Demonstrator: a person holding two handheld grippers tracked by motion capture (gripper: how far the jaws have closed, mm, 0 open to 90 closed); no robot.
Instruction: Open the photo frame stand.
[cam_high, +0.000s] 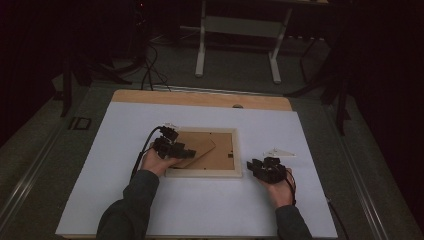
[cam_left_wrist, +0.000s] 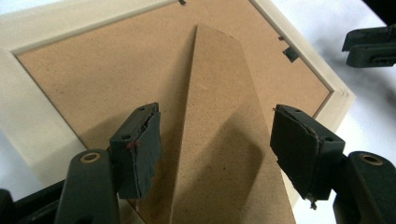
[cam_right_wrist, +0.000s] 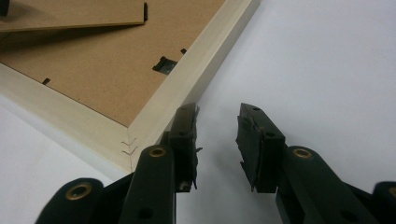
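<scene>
Left gripper (cam_left_wrist: 215, 144) stands wide, jaws astride the tapered brown fibreboard easel stand (cam_left_wrist: 229, 140) without pressing it; pale wooden picture frame (cam_left_wrist: 37, 126) lies face-down beneath. Right gripper (cam_right_wrist: 217, 140) half-open, empty, just off the frame's corner. Risk, as judged: closing on the stand could lever the frame askew. White sheet (cam_high: 200, 210) covers the table; room dark.

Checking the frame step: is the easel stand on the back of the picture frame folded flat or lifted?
Lifted. The stand casts a shadow on the backing board and rises off it.
</scene>
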